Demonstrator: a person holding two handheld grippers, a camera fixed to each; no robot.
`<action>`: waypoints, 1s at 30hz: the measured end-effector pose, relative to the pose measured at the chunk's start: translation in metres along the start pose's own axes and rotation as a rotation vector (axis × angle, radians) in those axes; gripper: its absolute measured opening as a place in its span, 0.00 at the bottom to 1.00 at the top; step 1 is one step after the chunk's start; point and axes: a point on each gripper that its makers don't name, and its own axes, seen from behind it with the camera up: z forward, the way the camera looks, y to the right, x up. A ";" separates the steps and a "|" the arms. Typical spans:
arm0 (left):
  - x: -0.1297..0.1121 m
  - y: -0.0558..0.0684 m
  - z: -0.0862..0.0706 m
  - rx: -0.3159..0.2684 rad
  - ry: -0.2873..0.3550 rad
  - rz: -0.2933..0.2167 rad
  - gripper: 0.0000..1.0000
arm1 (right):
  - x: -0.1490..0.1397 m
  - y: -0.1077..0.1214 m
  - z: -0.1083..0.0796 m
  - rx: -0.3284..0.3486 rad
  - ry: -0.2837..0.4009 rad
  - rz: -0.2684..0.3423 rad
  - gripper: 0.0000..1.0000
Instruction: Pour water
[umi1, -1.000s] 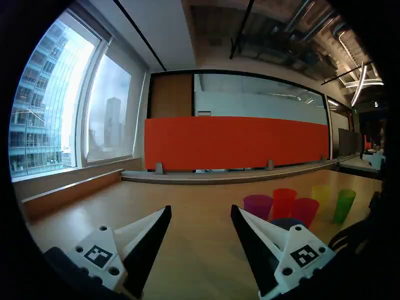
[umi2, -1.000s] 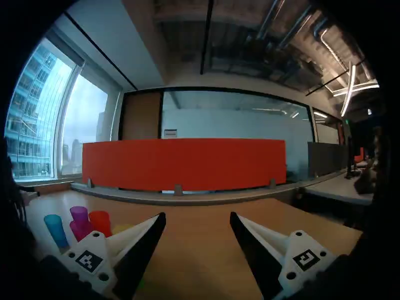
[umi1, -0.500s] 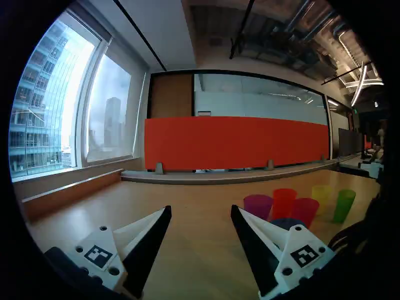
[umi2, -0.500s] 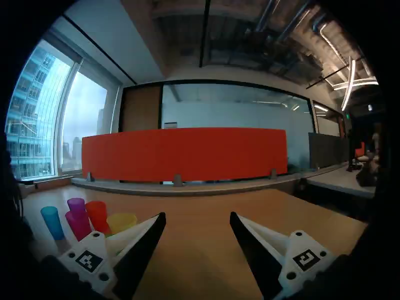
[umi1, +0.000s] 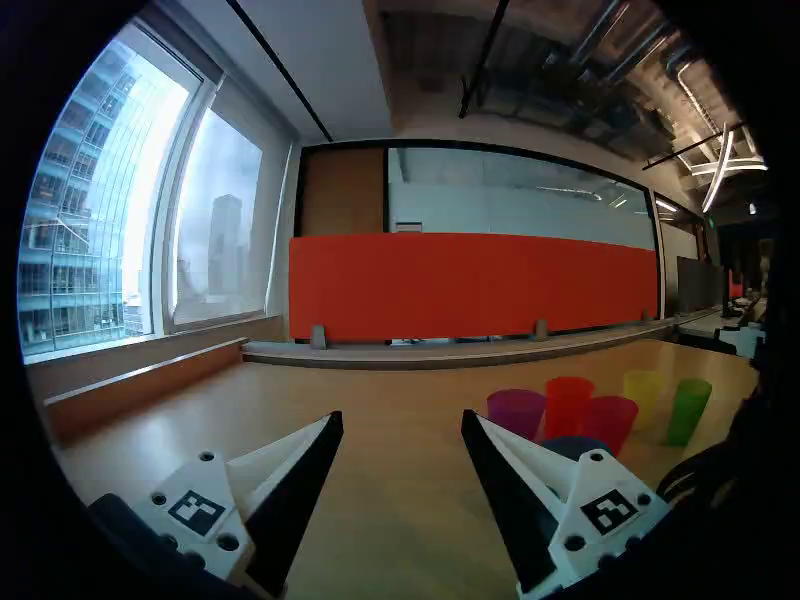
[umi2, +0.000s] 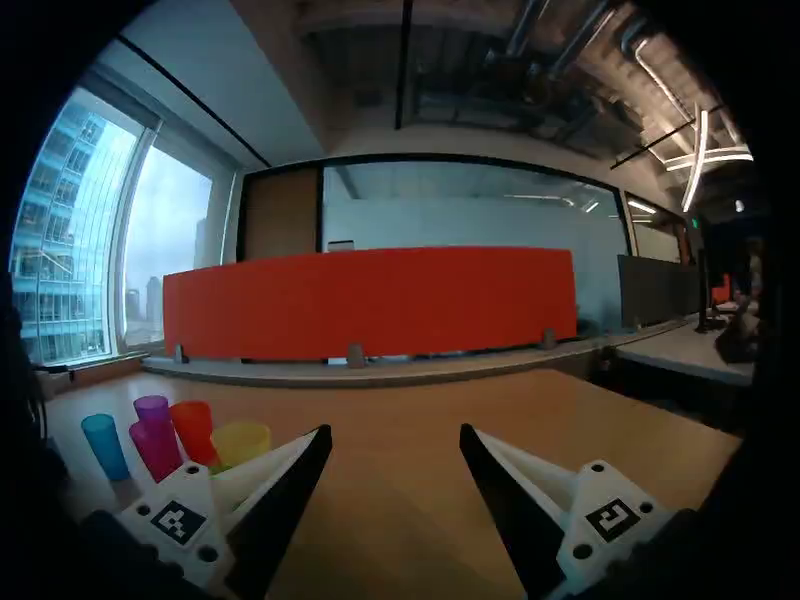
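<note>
Left gripper view: the left gripper (umi1: 400, 435) hangs low over a wooden table (umi1: 400, 395), its two white fingers spread wide with nothing between them; plastic cups stand clustered on the table ahead and to the right: a purple cup (umi1: 516, 410), red cup (umi1: 568, 398), pink cup (umi1: 610, 420), yellow cup (umi1: 643, 387) and green cup (umi1: 688, 408); an orange partition (umi1: 470, 285) lines the far edge; tall windows (umi1: 100, 230) at left.

Right gripper view: the right gripper (umi2: 395, 440), jaws likewise spread and empty, hangs above the table; the cups sit at lower left, beyond its left finger: a blue cup (umi2: 104, 445), purple cup (umi2: 152, 407), pink cup (umi2: 155, 450), red cup (umi2: 193, 430) and yellow cup (umi2: 240, 440), the last partly hidden by that finger.
</note>
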 end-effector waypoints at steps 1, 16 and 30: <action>0.000 0.000 0.000 0.000 0.000 0.000 0.88 | 0.000 0.000 0.000 0.000 0.000 -0.002 0.99; 0.000 0.000 -0.001 0.000 0.000 0.000 0.88 | -0.004 -0.007 -0.001 0.005 0.000 -0.046 0.99; 0.000 0.001 0.000 0.000 0.000 0.000 0.88 | -0.003 -0.007 -0.002 0.004 -0.001 -0.048 0.99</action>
